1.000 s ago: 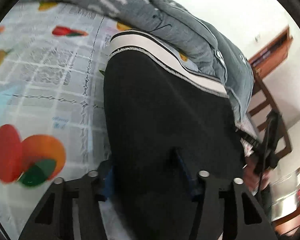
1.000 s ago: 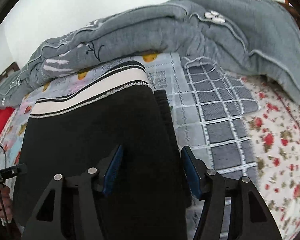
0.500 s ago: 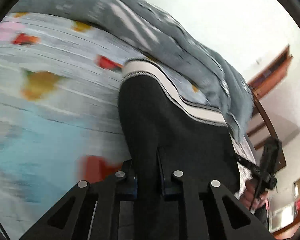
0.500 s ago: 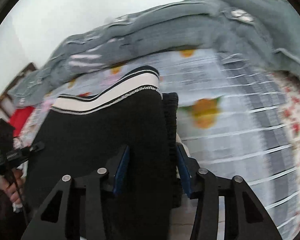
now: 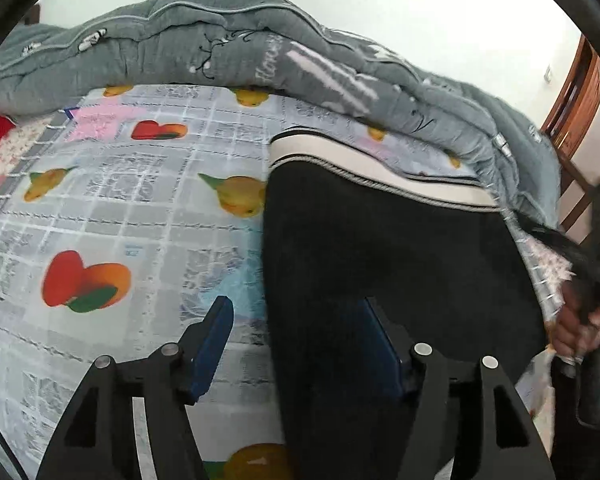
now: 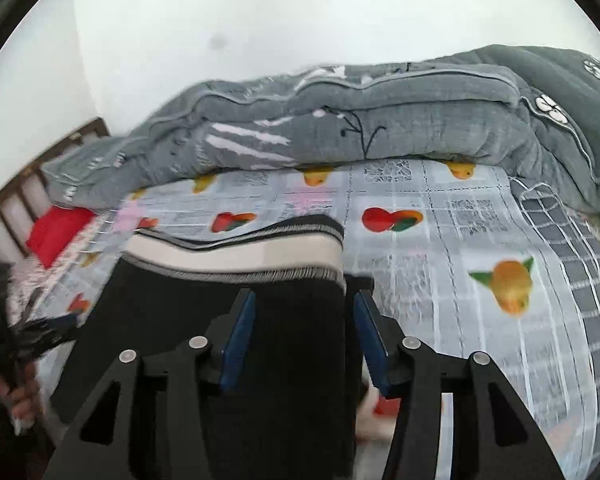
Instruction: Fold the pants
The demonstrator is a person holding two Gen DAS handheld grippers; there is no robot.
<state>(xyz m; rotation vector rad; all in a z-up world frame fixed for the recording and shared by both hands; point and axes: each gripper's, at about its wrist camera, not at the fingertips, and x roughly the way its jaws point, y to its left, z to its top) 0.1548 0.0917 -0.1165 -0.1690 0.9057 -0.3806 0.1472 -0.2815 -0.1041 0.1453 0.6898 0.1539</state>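
Black fabric pants with a cream, black-striped waistband (image 5: 380, 248) were found spread flat on the fruit-printed grey patchwork bedsheet (image 5: 120, 208), waistband at the far end, just short of the rumpled grey quilt (image 5: 240, 52) heaped along the far side of the bed. In the right wrist view the same pants (image 6: 228, 320) were noted left of centre, with a narrower dark strip showing along their right edge, possibly an under-layer; this could not be confirmed.

The left gripper (image 5: 296, 344) was seen spread wide over the pants' left edge: one blue pad over the sheet, the other over black cloth. Nothing was clamped. The right gripper (image 6: 304, 336) was likewise seen parted, its pads straddling the right edge of the pants; contact with the cloth could not be judged, but no grip was evident.

Step in hand, as judged: the garment appeared laid out and released, with a further fold pending.

Next move, as judged: both near corners would need to be pinched through all layers, lifted evenly and carried towards the waistband. An uneven lift could skew the edges.
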